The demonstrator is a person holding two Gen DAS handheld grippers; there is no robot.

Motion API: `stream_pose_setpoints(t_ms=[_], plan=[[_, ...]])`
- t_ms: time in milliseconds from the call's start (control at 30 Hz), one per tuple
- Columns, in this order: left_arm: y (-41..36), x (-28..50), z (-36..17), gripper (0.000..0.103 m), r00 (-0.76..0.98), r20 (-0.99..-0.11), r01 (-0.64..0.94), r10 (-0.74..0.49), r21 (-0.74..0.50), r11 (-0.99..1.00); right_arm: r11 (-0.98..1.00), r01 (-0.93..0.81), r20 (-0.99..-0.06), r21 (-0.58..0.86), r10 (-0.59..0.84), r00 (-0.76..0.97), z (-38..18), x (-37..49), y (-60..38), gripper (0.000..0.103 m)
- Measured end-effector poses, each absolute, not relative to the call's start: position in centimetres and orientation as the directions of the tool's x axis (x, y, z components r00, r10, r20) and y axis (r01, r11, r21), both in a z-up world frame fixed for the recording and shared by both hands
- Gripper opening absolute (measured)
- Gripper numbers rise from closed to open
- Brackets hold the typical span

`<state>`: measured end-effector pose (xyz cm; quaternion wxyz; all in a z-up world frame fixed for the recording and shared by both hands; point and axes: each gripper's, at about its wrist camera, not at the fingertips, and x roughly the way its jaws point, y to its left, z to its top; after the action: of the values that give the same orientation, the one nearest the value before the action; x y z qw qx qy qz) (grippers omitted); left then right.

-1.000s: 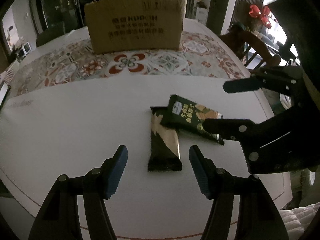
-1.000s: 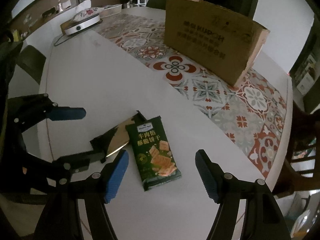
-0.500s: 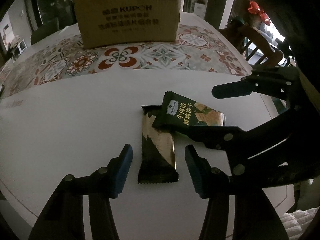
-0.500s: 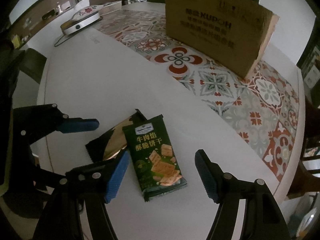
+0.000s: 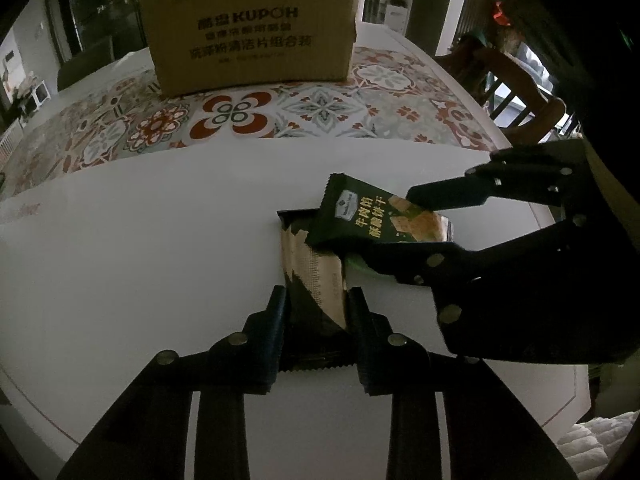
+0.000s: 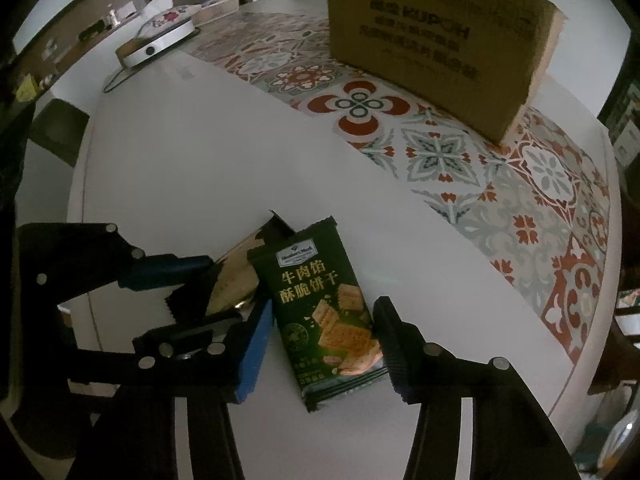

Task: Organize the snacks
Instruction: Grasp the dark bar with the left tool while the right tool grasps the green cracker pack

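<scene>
On the white table (image 5: pixel 140 240), the left gripper (image 5: pixel 316 320) has just been closing and clamps the gold-and-black snack packet (image 5: pixel 316 280); the right gripper (image 6: pixel 320 332), also just closing, pinches the green biscuit packet (image 6: pixel 320 300), apparently to lift both toward the cardboard box (image 5: pixel 252 24) at upper centre.

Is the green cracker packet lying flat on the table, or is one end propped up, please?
Propped. The green cracker packet overlaps the gold-and-black snack packet, its far end resting on it, its near end on the white table.

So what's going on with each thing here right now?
Gold-and-black snack packet: sealed, flat on table, squeezed by the left claw, which has just been closing.
Green cracker packet: sealed, overlapping the gold one, squeezed by the right claw, also just closing.
Cardboard box: upright on patterned runner.
</scene>
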<state>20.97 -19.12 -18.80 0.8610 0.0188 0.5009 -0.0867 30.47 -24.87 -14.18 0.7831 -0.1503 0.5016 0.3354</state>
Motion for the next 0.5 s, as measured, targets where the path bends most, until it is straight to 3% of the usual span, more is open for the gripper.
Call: stream_pose_setpoints(t_ms=[500], plan=[[-17.4, 21.4, -16.4, 0.03, 0.528, -0.842, 0.089, -0.107, -0.07, 0.994, 0.828, -0.536, -0.872, 0.161, 0.375, 0.316, -13.3, 30.1, -27.0, 0.049]])
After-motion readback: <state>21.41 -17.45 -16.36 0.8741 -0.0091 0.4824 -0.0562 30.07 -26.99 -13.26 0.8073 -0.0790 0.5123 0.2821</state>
